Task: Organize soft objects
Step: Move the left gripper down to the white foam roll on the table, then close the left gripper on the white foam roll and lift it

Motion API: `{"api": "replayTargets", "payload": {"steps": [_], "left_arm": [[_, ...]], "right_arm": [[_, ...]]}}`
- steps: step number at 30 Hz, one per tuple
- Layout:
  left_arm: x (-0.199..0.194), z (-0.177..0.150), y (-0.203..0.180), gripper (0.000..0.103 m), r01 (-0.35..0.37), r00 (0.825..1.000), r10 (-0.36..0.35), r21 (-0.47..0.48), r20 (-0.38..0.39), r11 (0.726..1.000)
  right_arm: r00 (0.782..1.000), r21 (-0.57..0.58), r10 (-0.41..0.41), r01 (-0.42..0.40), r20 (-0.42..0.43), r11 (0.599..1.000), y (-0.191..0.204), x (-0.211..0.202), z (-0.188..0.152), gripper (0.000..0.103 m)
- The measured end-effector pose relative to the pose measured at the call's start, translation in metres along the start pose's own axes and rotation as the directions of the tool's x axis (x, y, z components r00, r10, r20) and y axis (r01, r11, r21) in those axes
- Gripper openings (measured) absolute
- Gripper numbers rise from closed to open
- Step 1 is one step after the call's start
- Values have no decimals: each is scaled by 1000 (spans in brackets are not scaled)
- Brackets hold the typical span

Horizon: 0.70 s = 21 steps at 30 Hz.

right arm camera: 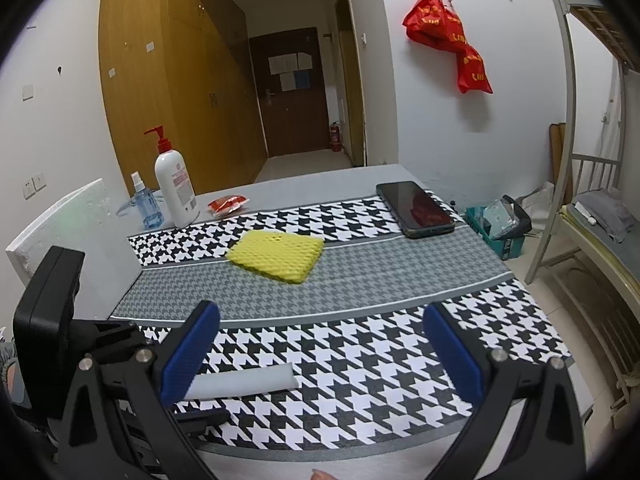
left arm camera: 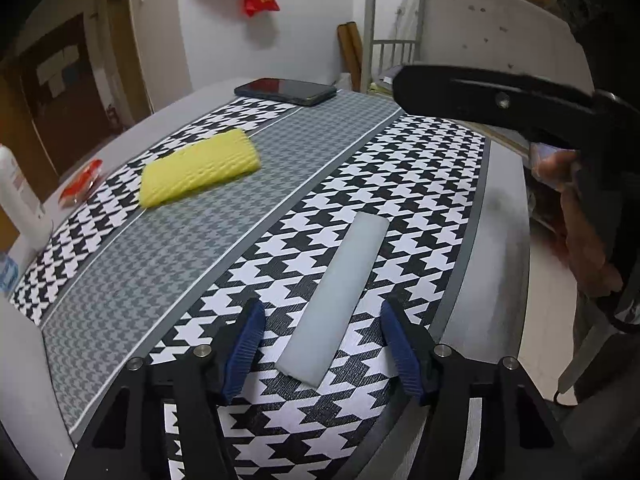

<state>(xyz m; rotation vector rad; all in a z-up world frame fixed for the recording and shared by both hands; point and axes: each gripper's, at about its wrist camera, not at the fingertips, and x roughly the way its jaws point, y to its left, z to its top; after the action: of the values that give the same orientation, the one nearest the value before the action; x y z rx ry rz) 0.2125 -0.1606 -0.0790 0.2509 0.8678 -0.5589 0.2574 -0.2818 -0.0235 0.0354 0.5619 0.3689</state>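
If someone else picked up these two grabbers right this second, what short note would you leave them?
Left gripper: open, straddling the near end of the grey foam strip, pads not touching it.
Right gripper: open, empty, held above the houndstooth mat.
Yellow sponge: lying loose on the mat's grey band, near the phone.
Done: nothing gathered that I can see.
Left: probably grip the strip, then sort both soft pieces together.

Yellow lettering on red bags (right arm camera: 448,36), illegible; bottle label (right arm camera: 179,184) too
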Motion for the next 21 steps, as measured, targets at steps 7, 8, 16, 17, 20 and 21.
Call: {"api": "replayTargets", "payload": {"steps": [7,8,16,17,20,21], "left_arm": [[0,5,0,25,15,1000,-15,6,-6,1000],[0,5,-2,23,12,1000,-12,17,-4,1000],[-12,4,12,18,10,998,-7,-59,58,998],[-16,3,15,18,2,997,4,-75,72,997],[-24,1,23,18,-20,994,33,-121,106,992],[-28,-1,27,18,-32,992,48,-141,115,990]], "right_arm": [[1000,-6,16,-16,2,1000,3,-2,2,103],[1000,-7,17,-16,3,1000,3,-3,3,103],[1000,-15,3,-3,2,1000,3,-1,7,103],[1000,-17,3,-3,3,1000,3,-1,7,103],[1000,-20,6,-6,-1,1000,4,2,10,103],[1000,-22,6,-6,-4,1000,5,4,11,103]]}}
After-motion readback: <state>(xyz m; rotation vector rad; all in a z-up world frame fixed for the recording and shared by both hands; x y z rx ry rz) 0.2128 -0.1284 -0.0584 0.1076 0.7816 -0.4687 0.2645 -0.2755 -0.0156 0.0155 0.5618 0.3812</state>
